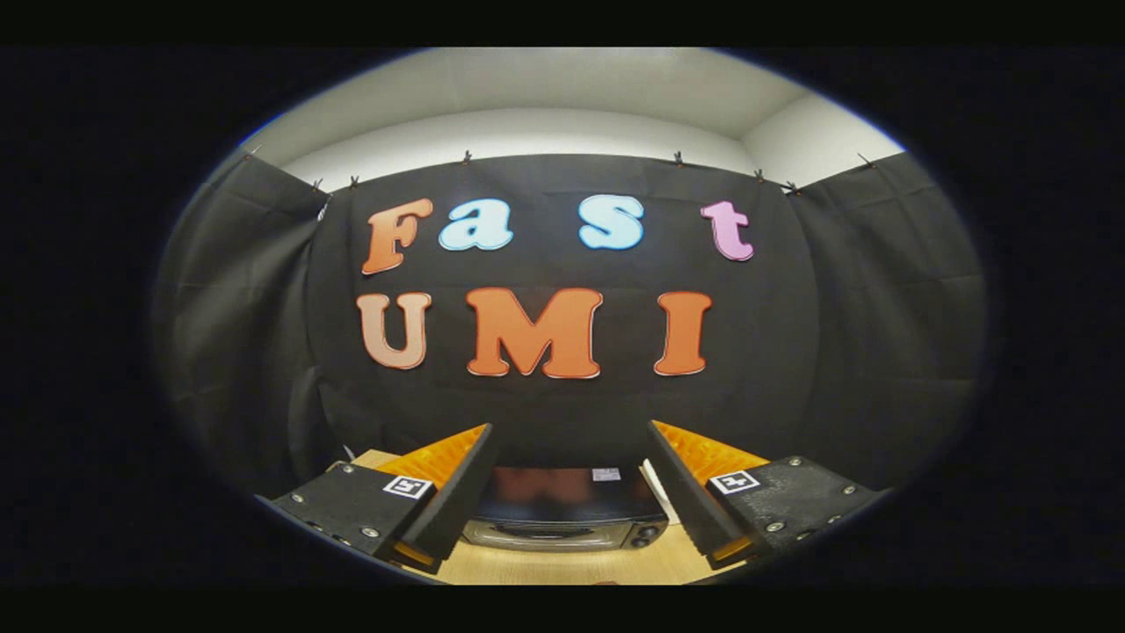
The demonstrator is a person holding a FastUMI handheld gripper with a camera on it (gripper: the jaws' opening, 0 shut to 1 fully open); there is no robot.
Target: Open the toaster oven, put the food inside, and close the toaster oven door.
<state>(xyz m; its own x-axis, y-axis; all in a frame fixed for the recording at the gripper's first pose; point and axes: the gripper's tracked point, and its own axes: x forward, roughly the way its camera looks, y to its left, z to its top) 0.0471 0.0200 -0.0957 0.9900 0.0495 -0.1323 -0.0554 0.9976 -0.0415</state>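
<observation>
The toaster oven is a dark box with a glossy top and a silvery front, standing on a light wooden table against the black cloth wall. I look down on its top from well above; its door face is mostly hidden from this angle. My gripper is held high over the table, open, with nothing between its fingers. The oven lies below and between the two fingers, some way off. I cannot make out any food.
Black cloth walls close the booth at the back and on both sides. A white edge, perhaps paper or a plate, pokes out just right of the oven beside the right finger. Bare table shows before the oven.
</observation>
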